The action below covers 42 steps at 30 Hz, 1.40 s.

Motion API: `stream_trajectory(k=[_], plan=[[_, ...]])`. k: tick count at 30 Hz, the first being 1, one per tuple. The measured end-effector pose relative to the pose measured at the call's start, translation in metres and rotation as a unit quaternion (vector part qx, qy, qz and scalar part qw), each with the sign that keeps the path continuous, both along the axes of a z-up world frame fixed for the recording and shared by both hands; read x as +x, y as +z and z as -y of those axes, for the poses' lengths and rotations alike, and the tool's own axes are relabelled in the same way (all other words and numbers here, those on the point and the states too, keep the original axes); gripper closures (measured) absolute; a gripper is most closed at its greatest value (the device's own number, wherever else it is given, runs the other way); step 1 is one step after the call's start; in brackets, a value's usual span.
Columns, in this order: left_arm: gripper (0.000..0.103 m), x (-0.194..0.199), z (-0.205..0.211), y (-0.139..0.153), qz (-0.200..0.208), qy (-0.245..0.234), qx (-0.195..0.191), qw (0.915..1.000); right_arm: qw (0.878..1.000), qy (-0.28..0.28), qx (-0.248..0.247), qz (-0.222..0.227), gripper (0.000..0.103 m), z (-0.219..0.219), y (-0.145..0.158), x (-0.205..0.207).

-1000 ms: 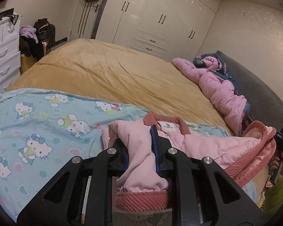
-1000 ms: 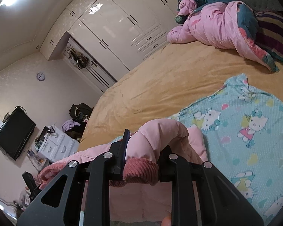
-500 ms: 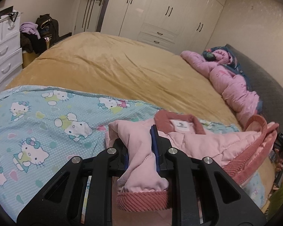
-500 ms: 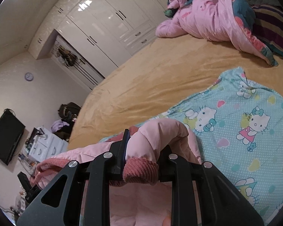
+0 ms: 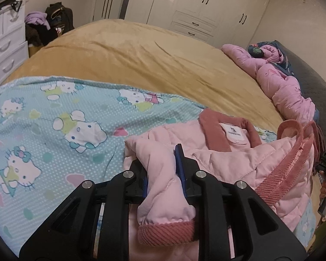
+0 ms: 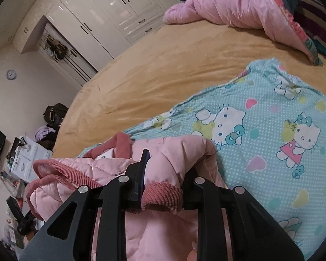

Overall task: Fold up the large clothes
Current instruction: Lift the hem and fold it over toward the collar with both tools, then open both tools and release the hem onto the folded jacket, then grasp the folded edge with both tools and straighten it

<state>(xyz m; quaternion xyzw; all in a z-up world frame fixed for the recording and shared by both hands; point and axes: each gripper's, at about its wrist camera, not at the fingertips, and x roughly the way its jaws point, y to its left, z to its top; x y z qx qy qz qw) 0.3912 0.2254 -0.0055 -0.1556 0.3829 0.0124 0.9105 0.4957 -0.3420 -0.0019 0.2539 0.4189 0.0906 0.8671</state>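
Observation:
A pink quilted jacket (image 5: pixel 239 163) with dark pink ribbed collar and cuffs lies over a turquoise Hello Kitty sheet (image 5: pixel 54 130) on the bed. My left gripper (image 5: pixel 163 174) is shut on one sleeve end, its ribbed cuff hanging between the jaws. My right gripper (image 6: pixel 165 174) is shut on the other sleeve of the jacket (image 6: pixel 102 169) near its ribbed cuff. The collar with its white label faces up in the left wrist view. The sheet (image 6: pixel 260 130) spreads to the right in the right wrist view.
A mustard blanket (image 5: pixel 130 54) covers the bed. A crumpled pink duvet (image 5: pixel 278 80) lies by the grey headboard, also in the right wrist view (image 6: pixel 239 6). White wardrobes (image 5: pixel 195 6) stand behind. A white drawer unit (image 5: pixel 4 50) and piled clothes stand left.
Both grippers have moved lower and forward over the bed with the sleeves still held. The jacket body now lies flatter on the sheet, with the collar further from me.

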Motion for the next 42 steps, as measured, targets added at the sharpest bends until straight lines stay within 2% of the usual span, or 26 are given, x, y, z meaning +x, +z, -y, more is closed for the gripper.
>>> stream_trajectory(k=[3, 8, 10, 11, 12, 13, 14, 17, 21, 24, 26, 27, 28, 31, 34, 36, 38, 42], plan=[[0.088, 0.004, 0.0, -0.005, 0.0, 0.001, -0.007, 1.0, 1.0, -0.002, 0.006, -0.011, 0.079, -0.001, -0.006, 0.006], [0.083, 0.006, -0.004, -0.005, 0.001, -0.006, -0.035, 0.9994, 0.997, -0.004, 0.07, -0.034, 0.073, 0.013, -0.011, 0.014], [0.078, 0.005, -0.008, -0.001, 0.002, -0.009, -0.057, 0.9983, 0.994, -0.005, 0.102, -0.04, 0.069, 0.018, -0.011, 0.013], [0.076, 0.005, -0.01, 0.0, 0.003, -0.009, -0.066, 0.9978, 0.992, -0.002, 0.121, -0.045, 0.06, 0.02, -0.012, 0.014], [0.072, 0.005, -0.012, 0.002, 0.006, -0.011, -0.081, 0.9967, 0.987, 0.01, 0.156, -0.048, 0.047, 0.023, -0.013, 0.015], [0.067, 0.005, -0.012, 0.004, 0.007, -0.013, -0.087, 0.9961, 0.983, 0.018, 0.178, -0.048, 0.007, 0.023, -0.012, 0.016], [0.065, 0.004, -0.011, 0.007, 0.009, -0.017, -0.091, 0.9957, 0.982, 0.021, 0.184, -0.049, 0.004, 0.023, -0.009, 0.015], [0.058, 0.003, -0.005, 0.017, 0.016, -0.024, -0.082, 0.9962, 0.991, 0.02, 0.128, -0.036, 0.004, 0.02, 0.007, 0.009], [0.047, 0.0, -0.005, 0.027, 0.03, -0.033, -0.095, 0.9945, 0.997, 0.025, 0.07, -0.003, 0.004, 0.02, 0.02, -0.003], [0.041, -0.005, -0.007, 0.037, 0.045, -0.039, -0.108, 0.9924, 1.0, 0.016, -0.01, -0.001, 0.004, 0.016, 0.015, -0.006], [0.034, -0.008, -0.01, 0.044, 0.059, -0.042, -0.115, 0.9908, 0.998, 0.022, -0.06, -0.009, 0.004, 0.008, 0.005, -0.006], [0.027, -0.012, -0.011, 0.049, 0.072, -0.043, -0.117, 0.9896, 0.997, 0.024, -0.076, -0.011, 0.004, 0.006, 0.001, -0.007], [0.018, -0.015, -0.011, 0.054, 0.083, -0.039, -0.105, 0.9902, 0.996, 0.029, -0.081, -0.01, 0.004, 0.004, -0.002, -0.007], [0.01, -0.027, -0.01, 0.07, 0.109, -0.025, -0.043, 0.9928, 0.994, 0.038, -0.104, -0.014, 0.004, -0.003, -0.013, -0.003], [0.009, -0.03, -0.003, 0.062, 0.083, -0.024, 0.034, 0.9957, 0.992, 0.042, -0.113, -0.026, 0.004, -0.007, -0.024, 0.001], [0.009, -0.027, -0.001, 0.044, 0.054, -0.027, 0.061, 0.9963, 0.992, 0.041, -0.115, -0.029, 0.004, -0.008, -0.031, 0.005], [0.009, -0.024, -0.001, 0.026, 0.032, -0.028, 0.072, 0.9965, 0.992, 0.041, -0.115, -0.032, 0.004, -0.01, -0.035, 0.01], [0.009, -0.008, -0.003, -0.01, -0.015, -0.029, 0.069, 0.9971, 0.991, 0.046, -0.121, -0.028, 0.004, -0.011, -0.038, 0.019]])
